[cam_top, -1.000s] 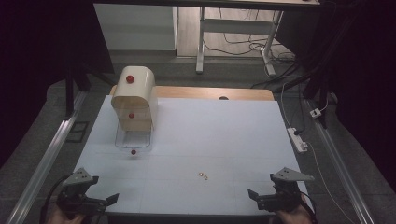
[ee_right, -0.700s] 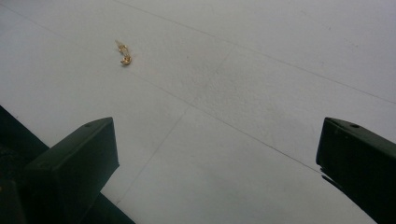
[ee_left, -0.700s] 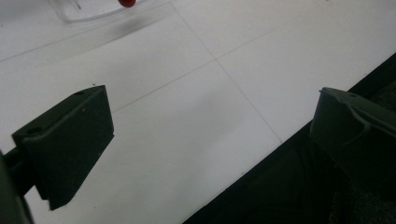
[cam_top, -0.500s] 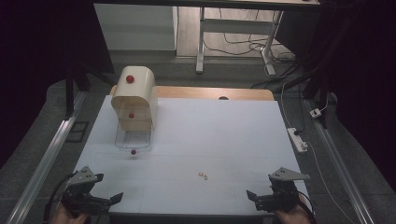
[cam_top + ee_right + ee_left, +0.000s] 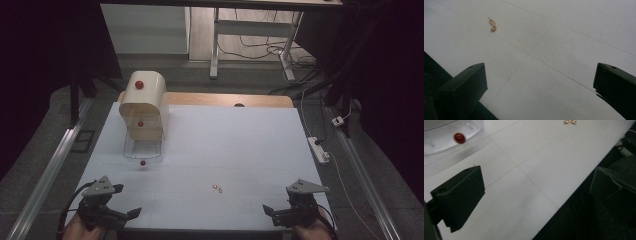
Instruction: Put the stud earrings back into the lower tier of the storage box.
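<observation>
Two small gold earrings [image 5: 217, 188] lie close together on the white table mat [image 5: 240, 145], front of centre. They also sit near the top of the left gripper view as earrings [image 5: 570, 121] and at upper left in the right gripper view as earrings [image 5: 492, 24]. My left gripper [image 5: 127, 201] hovers open at the front left corner, its jaws wide apart around nothing [image 5: 534, 192]. My right gripper [image 5: 272, 207] is open at the front right edge, empty, with the mat between its jaws [image 5: 539, 82].
A cream round-topped box [image 5: 144, 102] with red knobs stands at the back left. Its clear drawer [image 5: 142, 150] is pulled out toward me, with a red knob [image 5: 143, 163] on its front; drawer [image 5: 446, 132] and knob [image 5: 459, 138] are in the left gripper view.
My left gripper has drifted a little to the right along the front edge. The right gripper has barely moved. Both stay open.
</observation>
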Demonstrator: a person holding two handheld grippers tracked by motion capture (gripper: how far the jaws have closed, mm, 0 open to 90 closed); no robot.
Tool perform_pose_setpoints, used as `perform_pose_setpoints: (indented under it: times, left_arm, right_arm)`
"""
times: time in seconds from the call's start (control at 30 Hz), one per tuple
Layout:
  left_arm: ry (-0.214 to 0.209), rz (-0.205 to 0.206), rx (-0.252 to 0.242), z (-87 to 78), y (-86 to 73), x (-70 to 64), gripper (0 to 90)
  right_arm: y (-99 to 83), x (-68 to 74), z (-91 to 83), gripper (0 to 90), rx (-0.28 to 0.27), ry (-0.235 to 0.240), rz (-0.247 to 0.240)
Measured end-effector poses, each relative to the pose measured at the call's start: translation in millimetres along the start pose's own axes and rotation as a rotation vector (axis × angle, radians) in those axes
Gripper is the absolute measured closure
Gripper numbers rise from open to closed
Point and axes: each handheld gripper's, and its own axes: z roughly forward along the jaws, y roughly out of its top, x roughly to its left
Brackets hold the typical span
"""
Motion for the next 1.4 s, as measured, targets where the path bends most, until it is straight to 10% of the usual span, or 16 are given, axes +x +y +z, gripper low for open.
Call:
perform_pose_setpoints:
  times: [0.23,0.57,0.7,1.4]
  left_arm:
    - [-0.048,0.081,0.030,16.6,11.3,-6.2,0.0]
    - [-0.124,0.095,-0.020,38.1,30.5,-10.0,0.0]
    - [-0.165,0.130,0.037,52.8,37.5,-10.6,0.0]
    - [-0.161,0.184,0.117,118.0,79.9,-25.4,0.0]
  right_arm:
    - [0.6,0.2,0.7,0.0,0.011,0.005,-0.005]
    - [1.0,1.1,2.0,0.0,0.018,0.015,-0.019]
    - [1.2,1.7,2.6,0.0,0.024,0.019,-0.024]
    - [2.0,4.2,5.6,0.0,0.056,0.022,-0.056]
